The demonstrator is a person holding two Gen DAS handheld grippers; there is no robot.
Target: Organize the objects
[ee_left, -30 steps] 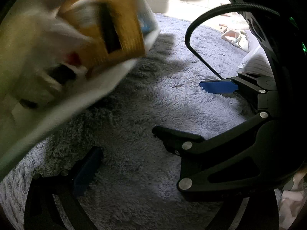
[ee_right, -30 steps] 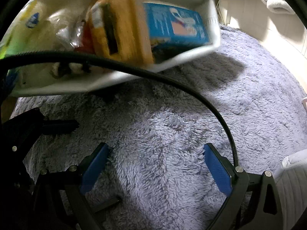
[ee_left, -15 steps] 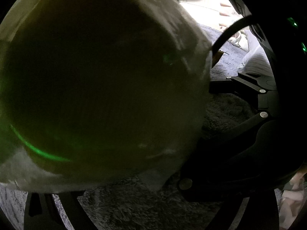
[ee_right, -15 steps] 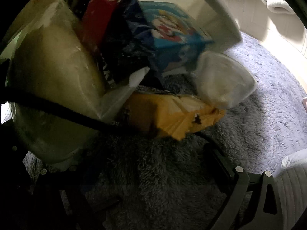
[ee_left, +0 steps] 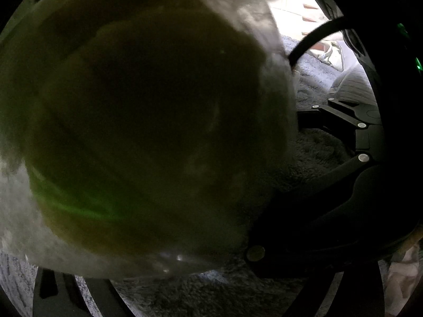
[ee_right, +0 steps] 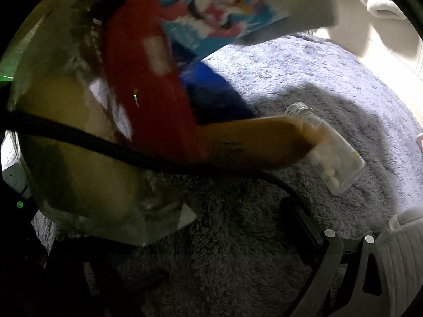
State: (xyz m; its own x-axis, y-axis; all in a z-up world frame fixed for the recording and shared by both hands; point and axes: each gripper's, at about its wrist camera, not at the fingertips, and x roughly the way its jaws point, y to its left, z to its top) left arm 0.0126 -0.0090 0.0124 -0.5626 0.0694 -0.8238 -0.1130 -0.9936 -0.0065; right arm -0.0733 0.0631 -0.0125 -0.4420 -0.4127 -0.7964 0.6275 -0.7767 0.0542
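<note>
A second ago the white bin [ee_right: 304, 2] sat above the rug with its goods still packed inside; now it is tipped over and its load is spilling onto the grey shag rug [ee_right: 304, 79]. In the right wrist view a big clear bag of pale contents [ee_right: 79, 158] fills the left side, touching a red packet [ee_right: 148, 100], a dark blue packet [ee_right: 211, 95] and a light blue cartoon-printed packet [ee_right: 211, 13] that still leans at the bin's mouth. An orange pouch [ee_right: 251, 142] juts rightward, its tip overlapping a clear jar [ee_right: 333, 155] that lies on its side on the rug, white pieces loose inside. Half a second back the jar was still in the air near the bin's lip; now it rests on the pile.

In the left wrist view the clear bag [ee_left: 148, 132] has come right up against the lens and blocks nearly everything.

The right tongs [ee_right: 211, 251] look spread wide and hold nothing, though the left finger is lost in shadow. Whether the left tongs [ee_left: 171, 285] are released or clenched cannot be told, as the bag hides their tips.

This reads as the starting dump: the goods are now loose and heaped, so sorting has yet to begin, and the bag probably needs clearing first
</note>
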